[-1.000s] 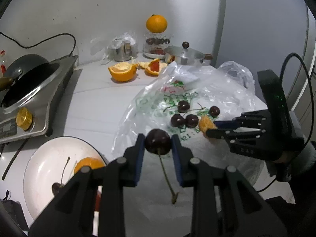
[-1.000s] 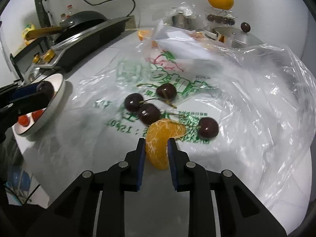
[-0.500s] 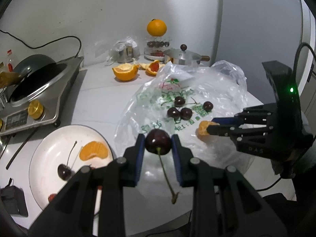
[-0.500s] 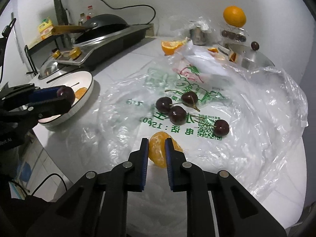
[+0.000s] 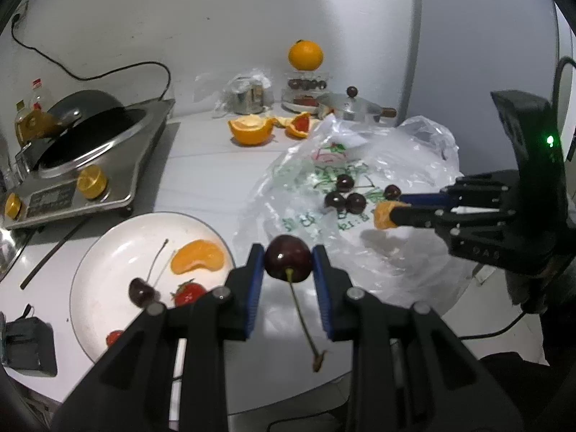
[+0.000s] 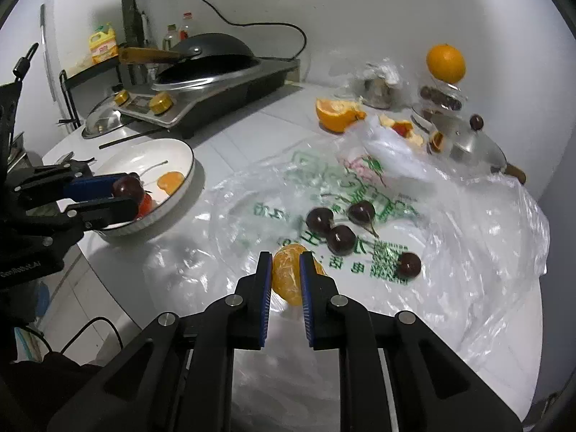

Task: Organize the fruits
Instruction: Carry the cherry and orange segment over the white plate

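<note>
Clamped blue-padded jaws on the left gripper (image 5: 288,264) pinch a dark cherry (image 5: 288,262), stem hanging, beside the white plate (image 5: 90,270). Over the plastic bag (image 6: 468,252), whose green print is not legible, the right gripper (image 6: 285,273) has just been closing and squeezes an orange segment (image 6: 286,277).

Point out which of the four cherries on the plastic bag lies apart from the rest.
The cherry at the right, alone on the plastic bag; the other three cluster together.
</note>
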`<state>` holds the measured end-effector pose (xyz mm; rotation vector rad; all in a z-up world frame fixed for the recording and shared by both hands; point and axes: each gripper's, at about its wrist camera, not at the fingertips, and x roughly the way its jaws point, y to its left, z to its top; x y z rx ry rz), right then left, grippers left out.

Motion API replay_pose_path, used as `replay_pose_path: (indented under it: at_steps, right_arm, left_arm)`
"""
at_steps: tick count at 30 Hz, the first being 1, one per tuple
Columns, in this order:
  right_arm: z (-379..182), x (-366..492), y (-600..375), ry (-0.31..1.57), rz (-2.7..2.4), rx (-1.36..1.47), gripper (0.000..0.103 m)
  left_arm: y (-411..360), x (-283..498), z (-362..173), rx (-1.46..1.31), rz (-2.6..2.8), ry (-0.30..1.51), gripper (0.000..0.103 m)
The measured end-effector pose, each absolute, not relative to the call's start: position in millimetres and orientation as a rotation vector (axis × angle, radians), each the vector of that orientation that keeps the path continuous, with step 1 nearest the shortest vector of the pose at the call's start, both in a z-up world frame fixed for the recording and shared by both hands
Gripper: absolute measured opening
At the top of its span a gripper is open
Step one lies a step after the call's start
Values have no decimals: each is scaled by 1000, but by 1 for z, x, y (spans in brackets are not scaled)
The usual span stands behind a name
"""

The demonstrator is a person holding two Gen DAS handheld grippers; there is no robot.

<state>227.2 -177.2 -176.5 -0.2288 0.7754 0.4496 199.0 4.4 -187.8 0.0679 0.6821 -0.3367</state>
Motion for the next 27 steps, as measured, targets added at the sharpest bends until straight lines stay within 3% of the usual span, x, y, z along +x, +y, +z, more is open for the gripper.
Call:
replay_pose_path:
  at_steps: [27]
  right_arm:
    - [-147,247,-107,707,589,-329,16]
  left_arm:
    - [82,193,-180,-17,-153,644,28]
